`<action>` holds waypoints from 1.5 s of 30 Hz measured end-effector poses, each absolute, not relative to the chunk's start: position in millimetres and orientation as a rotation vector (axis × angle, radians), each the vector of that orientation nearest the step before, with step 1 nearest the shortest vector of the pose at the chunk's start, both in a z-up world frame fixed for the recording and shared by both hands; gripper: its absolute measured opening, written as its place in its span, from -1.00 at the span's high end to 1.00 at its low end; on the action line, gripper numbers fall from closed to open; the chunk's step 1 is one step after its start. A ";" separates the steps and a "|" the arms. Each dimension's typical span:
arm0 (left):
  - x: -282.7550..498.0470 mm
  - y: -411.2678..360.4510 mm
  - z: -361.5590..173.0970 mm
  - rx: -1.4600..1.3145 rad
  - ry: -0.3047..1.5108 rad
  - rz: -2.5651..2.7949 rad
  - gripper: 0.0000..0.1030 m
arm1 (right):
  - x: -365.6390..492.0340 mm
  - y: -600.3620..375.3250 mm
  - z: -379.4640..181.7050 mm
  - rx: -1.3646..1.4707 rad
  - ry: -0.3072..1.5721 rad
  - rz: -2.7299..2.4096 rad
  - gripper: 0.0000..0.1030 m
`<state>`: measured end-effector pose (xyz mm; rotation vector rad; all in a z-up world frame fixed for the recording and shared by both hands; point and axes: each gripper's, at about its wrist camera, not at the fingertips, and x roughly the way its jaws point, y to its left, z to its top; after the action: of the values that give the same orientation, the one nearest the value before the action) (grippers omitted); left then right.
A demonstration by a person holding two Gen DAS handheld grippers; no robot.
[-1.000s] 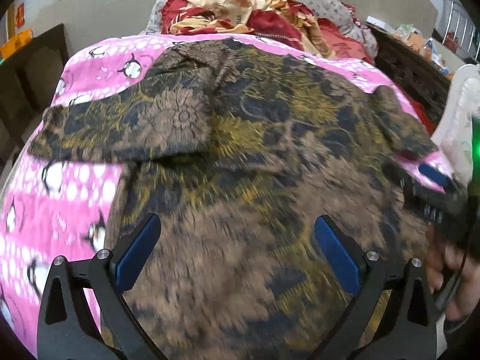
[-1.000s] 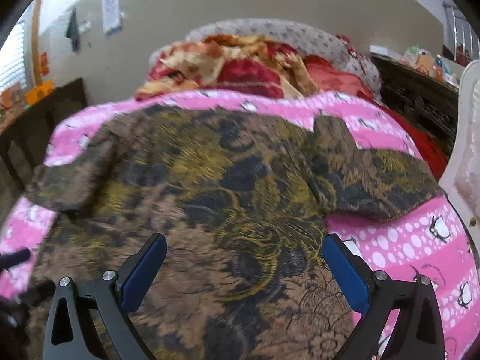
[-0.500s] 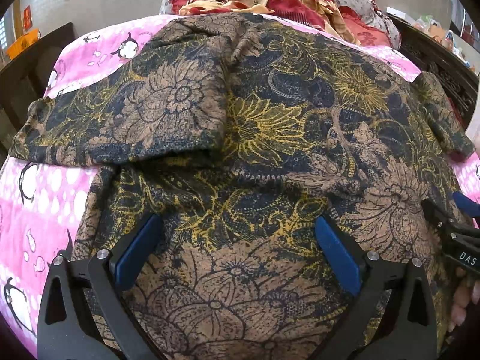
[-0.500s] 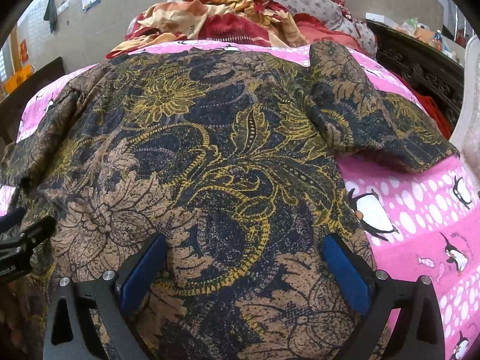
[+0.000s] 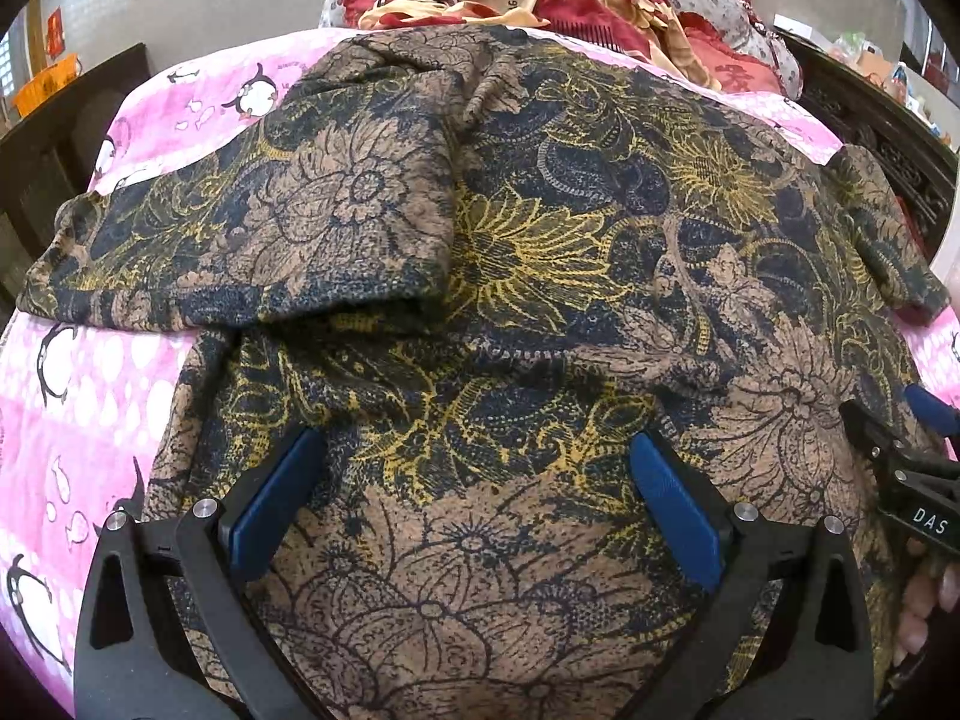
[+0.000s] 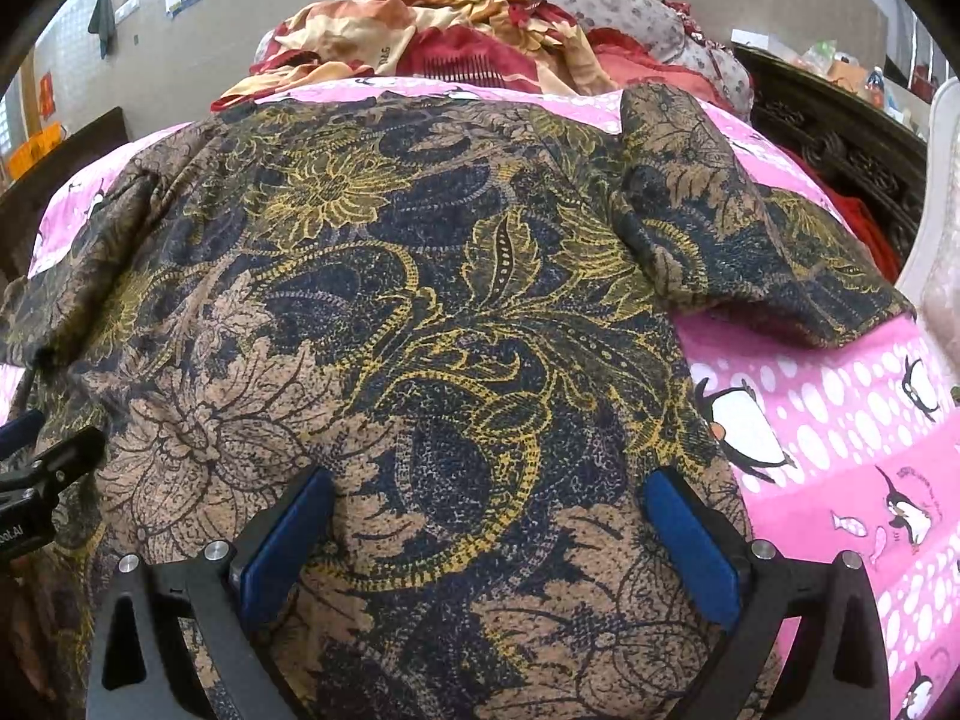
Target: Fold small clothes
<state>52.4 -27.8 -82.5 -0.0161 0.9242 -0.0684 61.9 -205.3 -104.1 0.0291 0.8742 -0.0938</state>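
The brown, navy and yellow floral-print short-sleeved shirt [image 5: 540, 312] lies spread flat on the pink penguin-print bed sheet [image 5: 78, 408], both sleeves out to the sides, as I bring the two tools low over its near hem. My left gripper [image 5: 474, 498] has dropped close to the cloth since a second ago, when the fabric under it was a blur and more pink sheet showed around the shirt; now the print fills the view and reads sharp. My right gripper [image 6: 489, 531] has come down the same way, its view tipped from the far wall and the red and gold heap of bedding [image 6: 456, 36] toward the shirt's body. Both pairs of blue-padded fingers [image 5: 672, 504] stand wide apart, holding nothing, with cloth showing between them. The left sleeve [image 5: 252, 240] is folded partly over the chest, the right sleeve [image 6: 750, 252] angled out onto the sheet. I judge the folding itself not yet begun: the descent puts both tools in reach of the hem, and a pinch there looks like the next need.
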 end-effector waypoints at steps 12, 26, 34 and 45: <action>44.1 -18.1 -70.2 -0.047 0.908 -0.090 -0.99 | 61.2 -205.4 -104.0 0.030 0.874 -0.093 -1.00; 50.8 244.6 -48.2 -0.618 0.720 0.021 -0.86 | 60.8 -206.0 -104.1 0.032 0.873 -0.092 -1.00; 90.8 264.3 -68.2 -0.755 0.729 -0.026 -0.42 | 61.1 -205.8 -104.1 0.030 0.874 -0.093 -1.00; 98.1 292.1 -76.3 -0.804 0.738 0.087 0.92 | 61.5 -204.8 -103.8 0.027 0.877 -0.094 -1.00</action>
<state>98.1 292.1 -76.3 -0.8045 0.7379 0.0874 61.5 -204.8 -103.8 0.0267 0.8767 -0.0943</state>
